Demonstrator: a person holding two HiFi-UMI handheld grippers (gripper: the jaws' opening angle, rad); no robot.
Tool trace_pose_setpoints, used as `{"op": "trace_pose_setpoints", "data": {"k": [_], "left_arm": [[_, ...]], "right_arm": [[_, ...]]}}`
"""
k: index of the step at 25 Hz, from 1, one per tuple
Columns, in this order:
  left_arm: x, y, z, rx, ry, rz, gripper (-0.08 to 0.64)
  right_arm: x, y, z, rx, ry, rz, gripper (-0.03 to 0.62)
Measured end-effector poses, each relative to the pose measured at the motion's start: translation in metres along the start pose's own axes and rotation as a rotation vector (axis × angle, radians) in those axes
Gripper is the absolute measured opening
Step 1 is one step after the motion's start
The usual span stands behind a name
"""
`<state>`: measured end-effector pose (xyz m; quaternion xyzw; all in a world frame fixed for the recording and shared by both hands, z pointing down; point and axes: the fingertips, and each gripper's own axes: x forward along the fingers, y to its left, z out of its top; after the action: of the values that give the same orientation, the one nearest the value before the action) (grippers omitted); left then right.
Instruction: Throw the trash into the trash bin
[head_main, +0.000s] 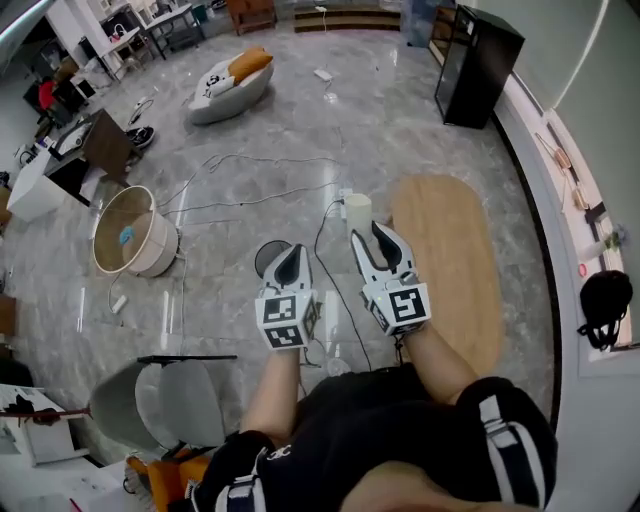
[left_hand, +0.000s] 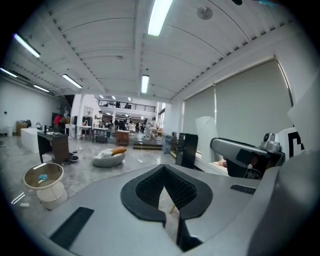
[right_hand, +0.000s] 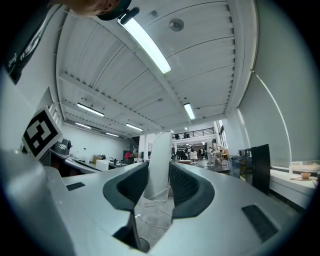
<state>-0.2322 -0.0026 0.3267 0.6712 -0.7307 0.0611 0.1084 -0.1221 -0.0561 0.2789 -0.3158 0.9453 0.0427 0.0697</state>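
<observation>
My right gripper (head_main: 367, 233) is shut on a white paper cup (head_main: 357, 211), held upright out in front of me above the floor. In the right gripper view the cup (right_hand: 161, 160) stands tall between the two dark pads (right_hand: 131, 189). Beside it on the left, my left gripper (head_main: 291, 261) has its jaws together with nothing in them; in its own view the left gripper (left_hand: 163, 170) shows only floor through the gap behind the tips. The trash bin (head_main: 128, 232), a round beige basket with a blue scrap inside, stands on the floor to the left, and shows as the bin (left_hand: 44, 180) in the left gripper view.
An oval wooden table (head_main: 447, 268) lies just right of my hands. Cables (head_main: 250, 195) and a white power strip trail over the grey marble floor between me and the bin. Grey chairs (head_main: 160, 402) sit at lower left, a black cabinet (head_main: 476, 66) far right, a grey beanbag (head_main: 230, 88) beyond.
</observation>
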Motion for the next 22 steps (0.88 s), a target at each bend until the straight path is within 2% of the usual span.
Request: {"op": "trace_pose_setpoints", "data": {"k": [6,14,22], "left_arm": [[-0.043,0.061,0.008,-0.043,-0.034,0.102,0.012],[-0.074,0.11,-0.007,-0.083,-0.031,0.237,0.012],[-0.07,0.148,-0.016,-0.114,-0.001,0.362,0.012]], "right_arm": [[0.032,0.062,0.003,-0.009,0.005,0.097,0.14],[0.061,0.114,-0.009,0.022,0.038,0.233,0.14],[0.102,0.134,-0.032,0.052,0.094,0.356,0.138]]}}
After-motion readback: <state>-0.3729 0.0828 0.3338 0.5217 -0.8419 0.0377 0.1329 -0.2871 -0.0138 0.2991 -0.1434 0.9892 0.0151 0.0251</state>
